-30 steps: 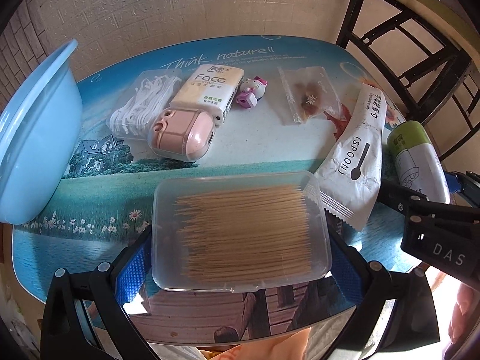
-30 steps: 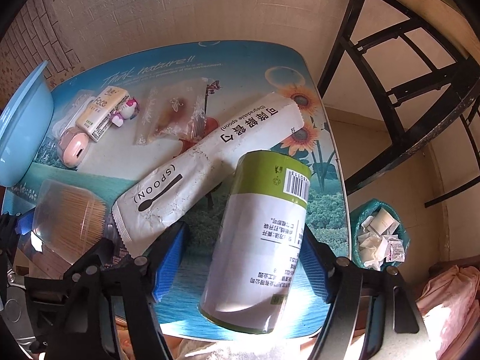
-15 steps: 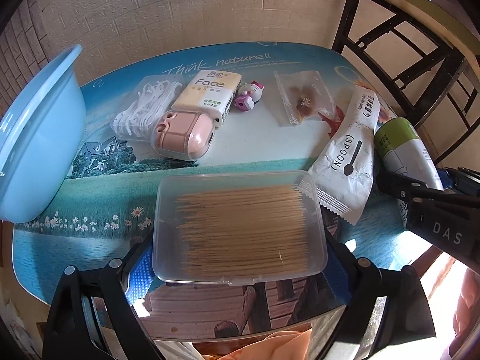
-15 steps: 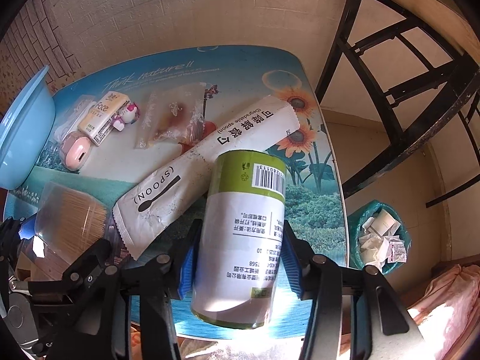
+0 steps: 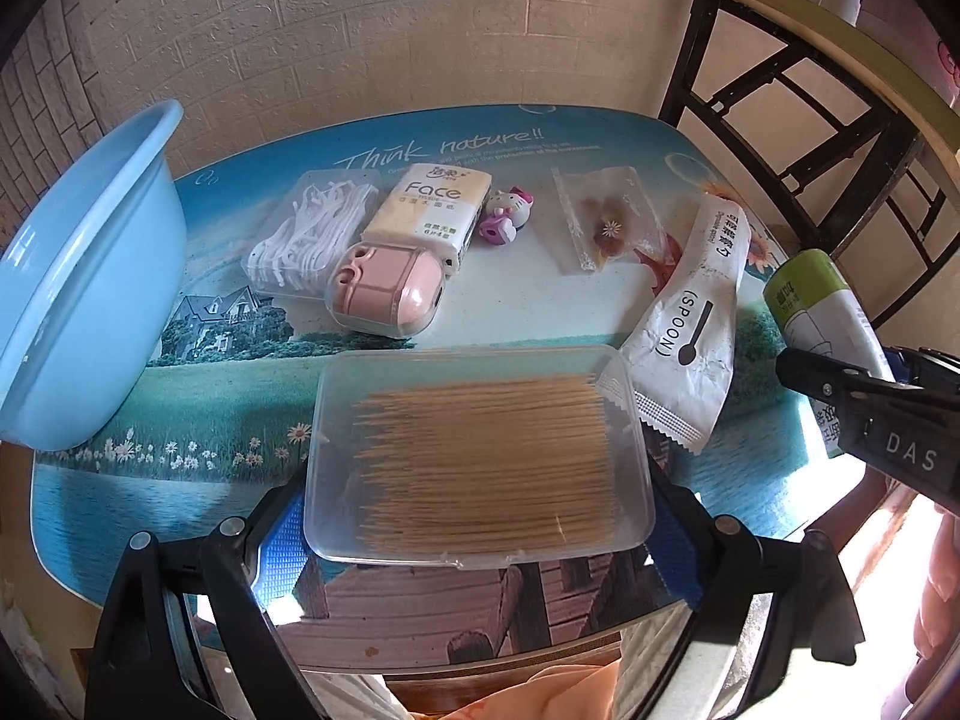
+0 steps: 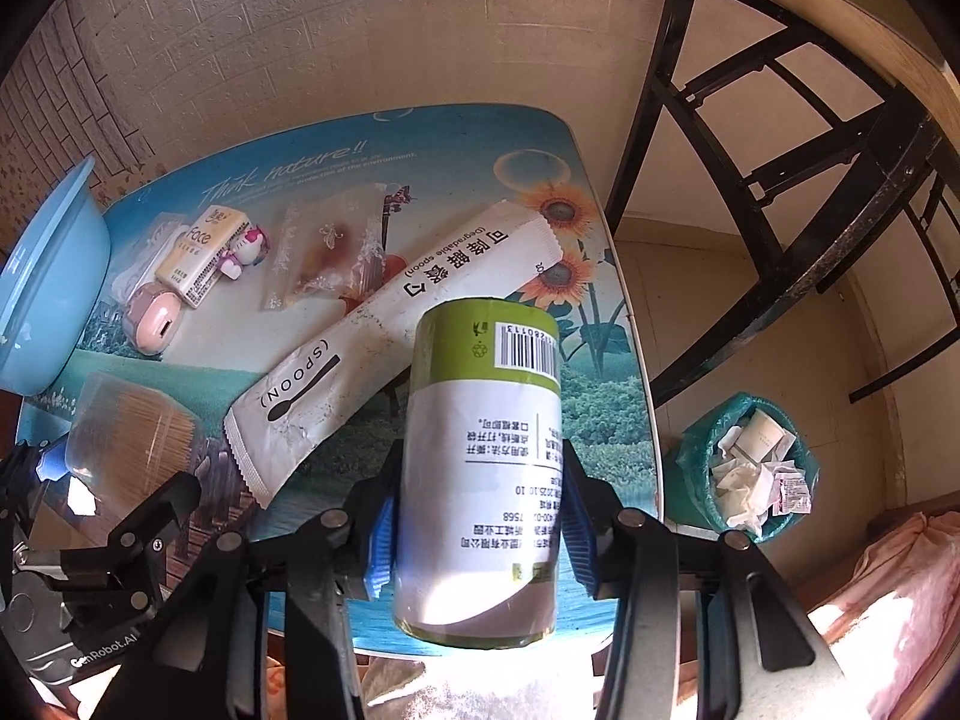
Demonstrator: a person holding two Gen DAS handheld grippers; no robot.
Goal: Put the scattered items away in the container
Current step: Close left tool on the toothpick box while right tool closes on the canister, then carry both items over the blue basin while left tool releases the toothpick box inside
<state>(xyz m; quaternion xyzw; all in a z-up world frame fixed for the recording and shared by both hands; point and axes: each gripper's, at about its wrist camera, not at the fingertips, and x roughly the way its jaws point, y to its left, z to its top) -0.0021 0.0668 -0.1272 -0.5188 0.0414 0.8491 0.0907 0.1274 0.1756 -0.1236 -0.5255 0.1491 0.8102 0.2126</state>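
Observation:
My left gripper (image 5: 477,531) is shut on a clear plastic box of toothpicks (image 5: 480,456) and holds it above the table's near edge. My right gripper (image 6: 480,531) is shut on a green and white can (image 6: 483,468), held lifted over the table's right front. The blue basin (image 5: 78,294) stands at the table's left edge and also shows in the right wrist view (image 6: 48,294). On the table lie a white spoon packet (image 5: 690,330), a pink case (image 5: 384,294), a tissue pack (image 5: 429,207), a small cat figure (image 5: 507,216) and a clear snack bag (image 5: 606,228).
A bag of white floss picks (image 5: 309,234) lies beside the tissue pack. A black metal chair (image 6: 780,138) stands right of the table. A green waste bin (image 6: 750,468) with paper sits on the floor below right. A brick wall is behind.
My right gripper closed on the can and lifted it upright. My left gripper rose a little with the toothpick box.

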